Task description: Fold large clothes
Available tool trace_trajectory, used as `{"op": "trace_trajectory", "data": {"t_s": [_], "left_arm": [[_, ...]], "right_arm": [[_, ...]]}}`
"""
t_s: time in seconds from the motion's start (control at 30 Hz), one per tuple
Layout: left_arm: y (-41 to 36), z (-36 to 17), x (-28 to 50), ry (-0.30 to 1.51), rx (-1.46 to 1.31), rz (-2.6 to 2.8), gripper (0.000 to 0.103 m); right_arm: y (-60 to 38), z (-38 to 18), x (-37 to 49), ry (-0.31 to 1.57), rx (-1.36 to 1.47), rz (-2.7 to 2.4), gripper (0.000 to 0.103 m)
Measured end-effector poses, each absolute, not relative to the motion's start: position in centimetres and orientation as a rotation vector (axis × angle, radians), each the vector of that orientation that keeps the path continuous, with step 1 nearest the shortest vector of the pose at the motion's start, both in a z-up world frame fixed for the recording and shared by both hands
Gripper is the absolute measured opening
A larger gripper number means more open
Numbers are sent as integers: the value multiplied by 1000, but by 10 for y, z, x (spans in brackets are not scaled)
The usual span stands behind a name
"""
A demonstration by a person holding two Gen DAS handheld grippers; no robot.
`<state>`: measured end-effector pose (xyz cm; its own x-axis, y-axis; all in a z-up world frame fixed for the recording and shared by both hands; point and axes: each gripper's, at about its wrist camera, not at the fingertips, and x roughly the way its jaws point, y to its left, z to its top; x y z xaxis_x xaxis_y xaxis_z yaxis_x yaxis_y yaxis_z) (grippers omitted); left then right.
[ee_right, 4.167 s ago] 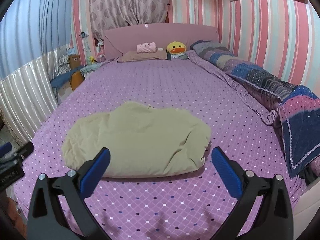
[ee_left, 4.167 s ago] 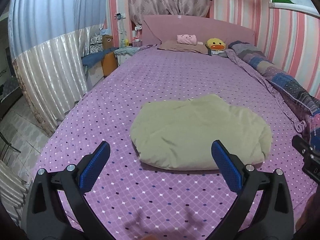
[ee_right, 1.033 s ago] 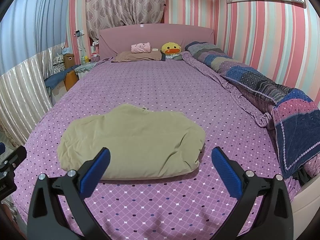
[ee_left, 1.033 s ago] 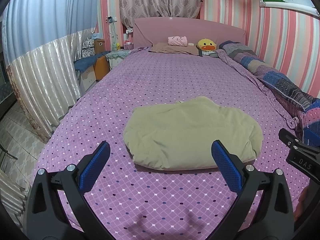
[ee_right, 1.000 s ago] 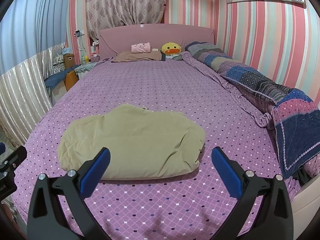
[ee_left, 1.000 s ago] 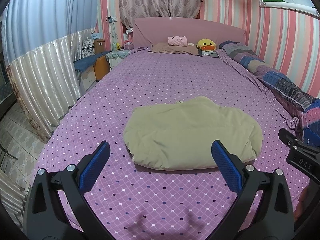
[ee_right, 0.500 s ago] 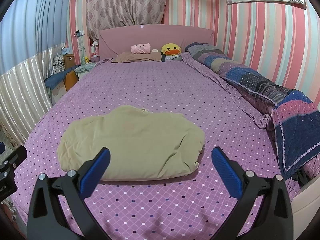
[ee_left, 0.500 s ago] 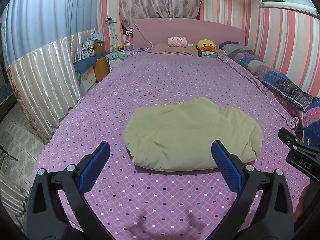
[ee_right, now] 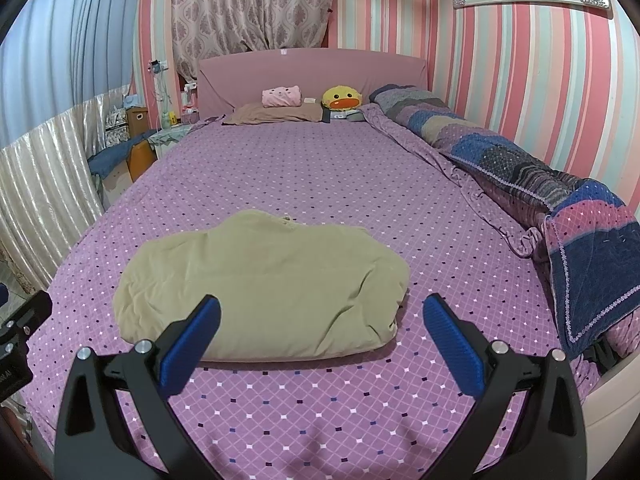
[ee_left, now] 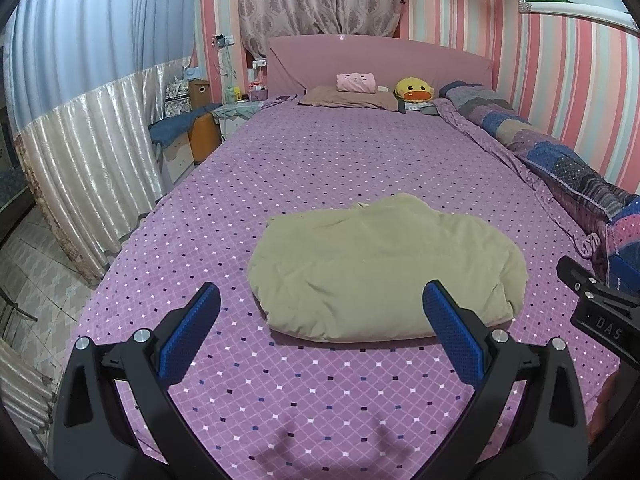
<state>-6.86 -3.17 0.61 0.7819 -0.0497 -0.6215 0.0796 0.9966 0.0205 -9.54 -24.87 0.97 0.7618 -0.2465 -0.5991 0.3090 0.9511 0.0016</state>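
Observation:
A beige garment [ee_left: 384, 268] [ee_right: 264, 284] lies folded into a thick rounded bundle on the purple dotted bedspread [ee_left: 328, 160] [ee_right: 304, 168]. My left gripper [ee_left: 320, 308] hovers open just short of the bundle's near edge, nothing between its blue pads. My right gripper [ee_right: 320, 312] is open too, held above the bundle's near right part, its left pad overlapping the cloth in view. The right gripper's black body [ee_left: 600, 312] shows at the right edge of the left wrist view; the left gripper's body [ee_right: 16, 332] shows at the left edge of the right wrist view.
A patchwork quilt [ee_right: 560, 200] [ee_left: 560, 160] is heaped along the bed's right side by the striped wall. Pillows [ee_left: 348, 96], a pink roll [ee_right: 281, 97] and a yellow duck plush [ee_left: 414, 89] sit by the headboard. Curtains [ee_left: 80, 140] and a cluttered bedside stand [ee_left: 200, 116] line the left.
Both grippers have drawn back and risen slightly from the bundle over the last seconds; the garment lies unchanged and both stay open.

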Motion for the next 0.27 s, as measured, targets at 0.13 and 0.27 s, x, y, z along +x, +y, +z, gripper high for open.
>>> {"op": "trace_trajectory", "data": {"t_s": [0.13,0.27], "left_arm": [[-32,5,-68,678,43,-71,100],[-30,3,-65,693,33,-73,100]], "right_arm": [[-247,10,-95,636,101,-304,101],[-247,9,-94,637,102,-305,101]]}}
